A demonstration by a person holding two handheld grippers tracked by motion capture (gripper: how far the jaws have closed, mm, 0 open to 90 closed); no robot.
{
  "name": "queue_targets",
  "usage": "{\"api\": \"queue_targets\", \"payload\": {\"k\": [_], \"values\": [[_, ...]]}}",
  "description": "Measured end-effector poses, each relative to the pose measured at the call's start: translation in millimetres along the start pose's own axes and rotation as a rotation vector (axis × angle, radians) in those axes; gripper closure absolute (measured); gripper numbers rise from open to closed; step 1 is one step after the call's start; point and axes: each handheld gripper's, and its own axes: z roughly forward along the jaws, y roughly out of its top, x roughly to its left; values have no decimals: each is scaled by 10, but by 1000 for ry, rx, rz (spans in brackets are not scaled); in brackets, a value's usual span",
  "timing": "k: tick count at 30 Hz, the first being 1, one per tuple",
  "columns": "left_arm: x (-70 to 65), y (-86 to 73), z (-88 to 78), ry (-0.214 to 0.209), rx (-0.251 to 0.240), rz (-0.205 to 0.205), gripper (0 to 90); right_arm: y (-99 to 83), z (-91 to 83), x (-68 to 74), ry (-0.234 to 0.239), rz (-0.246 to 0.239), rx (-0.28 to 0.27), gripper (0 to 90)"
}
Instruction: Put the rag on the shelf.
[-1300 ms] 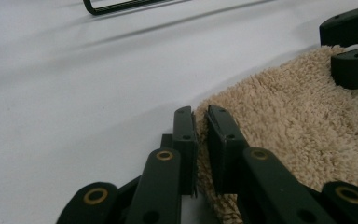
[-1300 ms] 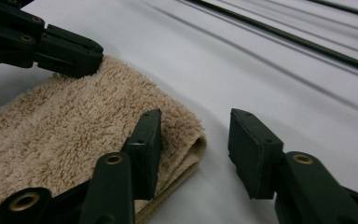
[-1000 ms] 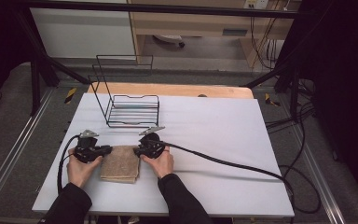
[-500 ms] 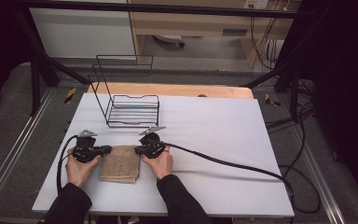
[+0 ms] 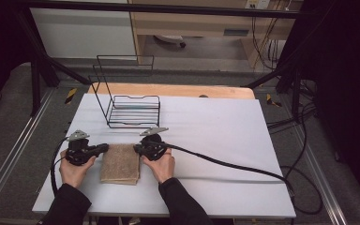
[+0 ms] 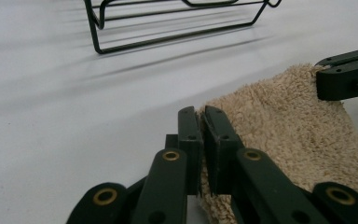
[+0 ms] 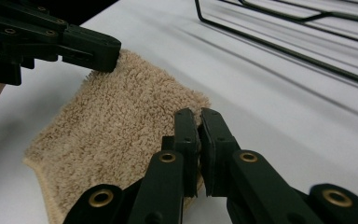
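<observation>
A folded beige towel (image 5: pixel 120 163) lies flat on the white table (image 5: pixel 215 140) near its front left. My left gripper (image 5: pixel 105 146) is at the towel's far left corner. In the left gripper view its jaws (image 6: pixel 201 112) stand together, pinching the towel's (image 6: pixel 284 121) edge. My right gripper (image 5: pixel 136 149) is at the far right corner. In the right gripper view it (image 7: pixel 199 114) is shut on the towel's (image 7: pixel 116 126) corner, and the left gripper (image 7: pixel 88 49) grips the opposite corner. The right gripper's tip (image 6: pixel 345 77) also shows in the left gripper view.
A black wire rack (image 5: pixel 133 105) stands on the table just beyond the towel, and its base bars (image 6: pixel 168 37) (image 7: pixel 298 46) show in both gripper views. The right gripper's cable (image 5: pixel 234 168) trails across the table to the right edge. A wooden board (image 5: pixel 178 90) lies along the far edge.
Both hands stay at the towel's far corners, and the towel lies as before. No clear movement shows.
</observation>
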Motion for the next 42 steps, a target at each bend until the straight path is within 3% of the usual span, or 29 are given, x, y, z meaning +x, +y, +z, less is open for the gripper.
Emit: {"api": "queue_targets", "payload": {"k": [14,31,42], "values": [[-129,18,-223,7,-69,46,855,30,-226,158,16,-46,-77,864],[-294,126,-425,0,-165,66,857,152,-545,253,6,-109,-164,867],[-364,184,-512,1,-213,76,860,189,-657,288,7,-129,-197,868]]}}
